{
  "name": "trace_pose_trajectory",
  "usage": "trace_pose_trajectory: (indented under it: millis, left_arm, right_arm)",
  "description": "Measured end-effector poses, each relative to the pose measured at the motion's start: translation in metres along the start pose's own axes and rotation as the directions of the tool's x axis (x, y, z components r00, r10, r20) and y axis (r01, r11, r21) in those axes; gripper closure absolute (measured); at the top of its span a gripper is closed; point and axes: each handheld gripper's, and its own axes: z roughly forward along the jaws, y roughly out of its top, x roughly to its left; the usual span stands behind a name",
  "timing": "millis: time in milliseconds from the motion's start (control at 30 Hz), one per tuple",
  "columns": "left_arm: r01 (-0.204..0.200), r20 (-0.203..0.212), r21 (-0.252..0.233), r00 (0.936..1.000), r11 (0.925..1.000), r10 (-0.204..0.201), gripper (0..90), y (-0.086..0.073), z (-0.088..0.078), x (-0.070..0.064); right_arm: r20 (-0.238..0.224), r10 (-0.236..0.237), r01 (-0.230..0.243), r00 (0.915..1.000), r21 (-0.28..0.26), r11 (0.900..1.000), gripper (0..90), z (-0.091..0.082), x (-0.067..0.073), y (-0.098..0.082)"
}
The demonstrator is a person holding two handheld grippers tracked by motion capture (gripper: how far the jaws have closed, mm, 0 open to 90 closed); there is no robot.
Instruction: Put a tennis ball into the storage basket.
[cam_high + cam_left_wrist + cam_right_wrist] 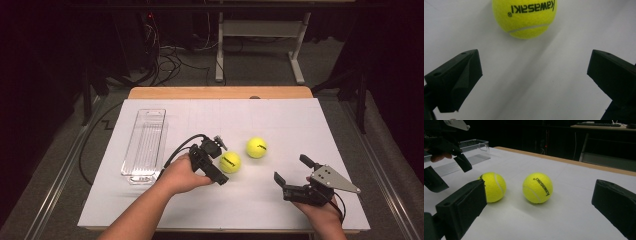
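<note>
**Now reaching: left gripper closes in on a tennis ball**

Seen from above, a white bench (150, 210) carries two yellow tennis balls and a clear plastic tray (145, 142). The tray lies at the left side, long and narrow, with nothing inside that can be made out. The near ball (230, 162) sits around the middle of the bench; the far ball (256, 147) rests just beyond it and to its right, near but apart.

The left gripper (220, 162) is held by a hand coming in from the bottom edge. It sits just beside the near ball, on the ball's left. In the left gripper view its jaws stand wide apart with nothing between them, and the ball lies just ahead, past the tips, with dark lettering on it.

The right gripper (291, 172) rests low at the right, well away from both balls. Its jaws are also spread apart and hold nothing.

The step in hand looks like the approach to a grasp on the near ball. The next move would probably call for pushing the left gripper forward until the ball sits squarely between the jaws, then closing them. A round ball may roll if nudged off centre.
</note>
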Motion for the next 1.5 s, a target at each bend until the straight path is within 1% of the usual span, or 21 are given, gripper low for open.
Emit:
trace_pose_trajectory:
  millis: [200, 367, 500, 567, 667, 767, 867, 933, 1067, 1100, 1133, 1167, 1200, 1267, 1400, 1433, 1467, 1500]
  left_arm:
    - [-0.010, -0.003, -0.017, 0.9999, 0.9998, 0.010, 0.7, 0.006, 0.004, 0.000]
    - [-0.019, -0.001, -0.045, 0.9998, 0.9988, 0.019, 0.7, 0.015, -0.001, 0.000]
    - [-0.025, 0.002, -0.046, 0.9997, 0.9986, 0.025, 0.7, 0.022, -0.001, 0.000]
    - [-0.027, 0.009, -0.044, 0.9996, 0.9987, 0.027, 0.7, 0.024, 0.000, 0.001]
    - [-0.021, 0.012, -0.033, 0.9997, 0.9992, 0.022, 0.7, 0.027, 0.004, 0.003]
    - [-0.016, 0.007, -0.032, 0.9998, 0.9994, 0.016, 0.7, 0.029, 0.006, 0.005]
    - [-0.011, -0.010, -0.047, 0.9999, 0.9988, 0.011, 0.8, 0.029, 0.007, 0.008]
    - [-0.004, -0.003, -0.058, 1.0000, 0.9983, 0.004, 1.6, 0.029, 0.007, 0.011]
    - [0.011, 0.001, -0.058, 0.9999, 0.9983, -0.011, 2.1, 0.030, 0.012, 0.015]
    - [0.011, 0.001, -0.058, 0.9999, 0.9983, -0.011, 2.8, 0.030, 0.012, 0.015]
    - [0.005, -0.008, -0.061, 1.0000, 0.9981, -0.006, 4.5, 0.031, 0.015, 0.016]
    - [0.005, -0.008, -0.061, 1.0000, 0.9981, -0.006, 5.3, 0.031, 0.015, 0.016]
    - [0.006, -0.004, -0.056, 1.0000, 0.9984, -0.006, 6.0, 0.032, 0.019, 0.016]
    - [-0.004, -0.002, -0.052, 1.0000, 0.9987, 0.004, 7.7, 0.032, 0.021, 0.016]
    - [0.003, 0.002, -0.051, 1.0000, 0.9987, -0.003, 9.1, 0.034, 0.025, 0.016]
    - [0.004, 0.002, -0.040, 1.0000, 0.9992, -0.004, 11.6, 0.034, 0.028, 0.016]
    - [0.004, 0.002, -0.040, 1.0000, 0.9992, -0.004, 12.7, 0.034, 0.028, 0.016]
    - [0.013, 0.015, -0.041, 0.9998, 0.9991, -0.012, 14.7, 0.035, 0.030, 0.017]
  right_arm:
    - [0.000, 0.000, 0.000, 1.0000, 0.002, 1.000, 0.2, 0.000, 0.000, 0.000]
    - [0.000, -0.001, 0.001, 1.0000, 0.003, 1.000, 0.2, 0.001, 0.000, 0.000]
    - [0.000, 0.000, 0.000, 1.0000, 0.003, 1.000, 0.2, 0.001, 0.000, 0.000]
    - [0.000, -0.002, 0.002, 1.0000, 0.002, 1.000, 0.1, 0.001, 0.000, 0.000]
    - [0.001, 0.000, 0.000, 1.0000, 0.002, 1.000, 0.2, 0.000, -0.001, 0.000]
    - [0.002, 0.000, 0.000, 1.0000, 0.001, 1.000, 0.1, 0.000, -0.001, 0.000]
    - [0.000, -0.002, 0.002, 1.0000, -0.002, 1.000, 0.1, -0.001, -0.001, 0.000]
    - [0.001, -0.001, 0.001, 1.0000, -0.002, 1.000, 0.1, -0.001, -0.001, 0.000]
    - [0.001, 0.002, -0.002, 1.0000, 0.001, 1.000, 0.1, 0.000, -0.001, 0.000]
    - [0.001, 0.002, -0.002, 1.0000, 0.001, 1.000, 0.1, 0.000, -0.001, 0.000]
    - [0.000, -0.001, 0.001, 1.0000, 0.000, 1.000, 0.2, 0.000, -0.001, 0.000]
    - [0.000, -0.001, 0.001, 1.0000, 0.000, 1.000, 0.2, 0.000, -0.001, 0.000]
    - [0.000, -0.001, 0.001, 1.0000, 0.000, 1.000, 0.2, 0.000, -0.001, 0.000]
    - [0.001, -0.001, 0.001, 1.0000, 0.001, 1.000, 0.1, 0.000, -0.001, 0.000]
    - [0.001, 0.000, 0.000, 1.0000, 0.002, 1.000, 0.1, 0.000, -0.001, -0.001]
    - [0.000, 0.000, 0.000, 1.0000, 0.002, 1.000, 0.1, 0.000, -0.001, -0.001]
    - [0.000, 0.000, 0.000, 1.0000, 0.002, 1.000, 0.1, 0.000, -0.001, -0.001]
    - [-0.001, -0.002, 0.002, 1.0000, 0.001, 1.000, 0.1, 0.000, -0.001, -0.001]
